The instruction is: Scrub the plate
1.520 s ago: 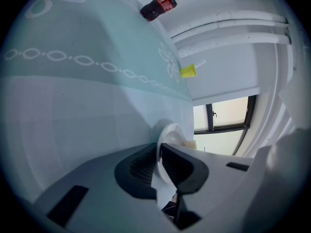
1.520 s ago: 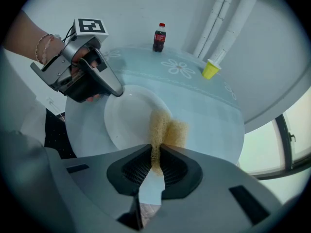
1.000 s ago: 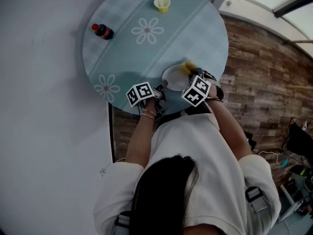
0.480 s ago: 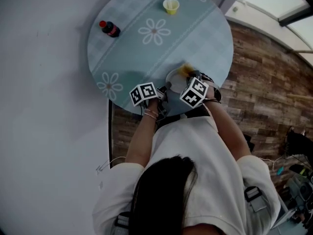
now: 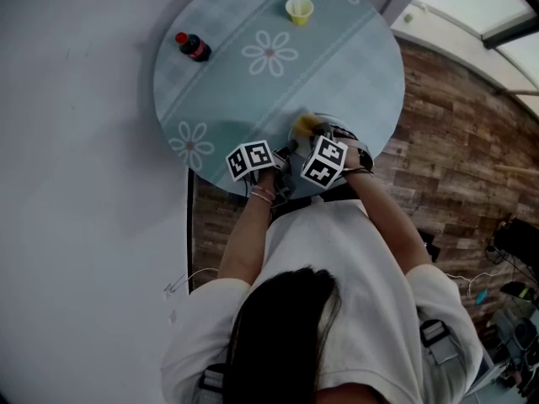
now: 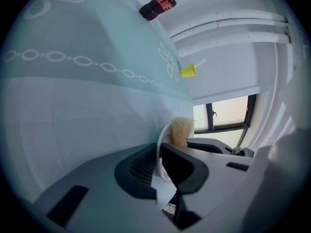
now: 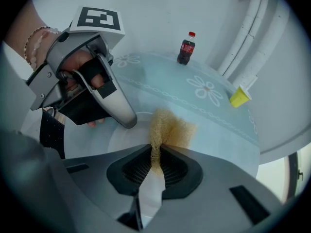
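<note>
The right gripper [image 7: 155, 152] is clenched on a tan sponge [image 7: 171, 129], its jaws pinching a thin fold of it so that the bushy bulk sticks out past the tips and rests on the white plate [image 7: 121, 136]. The left gripper [image 6: 158, 165] is clamped on the plate's near rim, which stands edge-on between its pads, and in the right gripper view its tip lies just beside the sponge. To scrub well, the sponge's free end should probably be pressed flat on the plate's face and swept in overlapping rounds from the middle out to the rim. The pressure should stay moderate, since so narrow a pinch could let the sponge pull out of the jaws. The left clamp needs to hold firm so the plate neither spins nor slides, and the right jaws should keep off the left gripper's tip as they pass. The plate sits at the near edge of the round table [image 5: 253, 99], right in front of the person, so a hard push toward that edge could tip it off. A cola bottle [image 5: 194, 47] stands by the far left edge and a yellow cup [image 5: 299, 9] by the far edge, both well apart from the work.
</note>
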Demonstrator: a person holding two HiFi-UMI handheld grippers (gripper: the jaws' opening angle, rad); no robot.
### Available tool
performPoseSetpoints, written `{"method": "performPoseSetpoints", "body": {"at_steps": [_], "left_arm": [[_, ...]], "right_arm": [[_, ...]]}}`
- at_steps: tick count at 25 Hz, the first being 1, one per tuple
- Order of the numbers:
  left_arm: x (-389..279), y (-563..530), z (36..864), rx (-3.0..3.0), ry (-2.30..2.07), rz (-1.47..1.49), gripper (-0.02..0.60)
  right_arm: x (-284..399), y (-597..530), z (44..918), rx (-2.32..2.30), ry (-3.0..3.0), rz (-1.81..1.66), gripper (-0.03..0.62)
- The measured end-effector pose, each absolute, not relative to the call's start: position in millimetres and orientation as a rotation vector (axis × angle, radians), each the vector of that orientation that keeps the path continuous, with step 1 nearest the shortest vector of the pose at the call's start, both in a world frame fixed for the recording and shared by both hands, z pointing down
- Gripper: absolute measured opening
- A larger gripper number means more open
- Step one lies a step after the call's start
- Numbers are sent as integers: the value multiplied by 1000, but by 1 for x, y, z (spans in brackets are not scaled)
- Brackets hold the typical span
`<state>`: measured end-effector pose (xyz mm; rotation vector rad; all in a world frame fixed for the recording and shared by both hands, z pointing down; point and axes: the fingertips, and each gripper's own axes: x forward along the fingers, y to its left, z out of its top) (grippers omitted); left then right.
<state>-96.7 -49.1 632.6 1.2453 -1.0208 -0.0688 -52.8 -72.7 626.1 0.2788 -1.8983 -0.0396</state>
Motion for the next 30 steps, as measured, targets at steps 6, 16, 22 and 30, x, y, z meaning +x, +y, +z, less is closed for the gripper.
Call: {"method": "performPoseSetpoints", "body": {"at_steps": [6,16,22,30], "left_arm": [[-98,-50,632,1247,-1019,-68,40],[-98,-50,632,1250,-1024,-70,38],[-98,-50,633,1251,-1018,-69,38],[-98,-49,632,1247,-1021,-69,38]], "right_arm": [[-63,-64,625,230,-1908,-60,60],[-66,-41,624,134,-1913,-23,60],[-60,-26,624,74,-1885,0,60],[-42,-18,623,8,-1764,-127,60]]}}
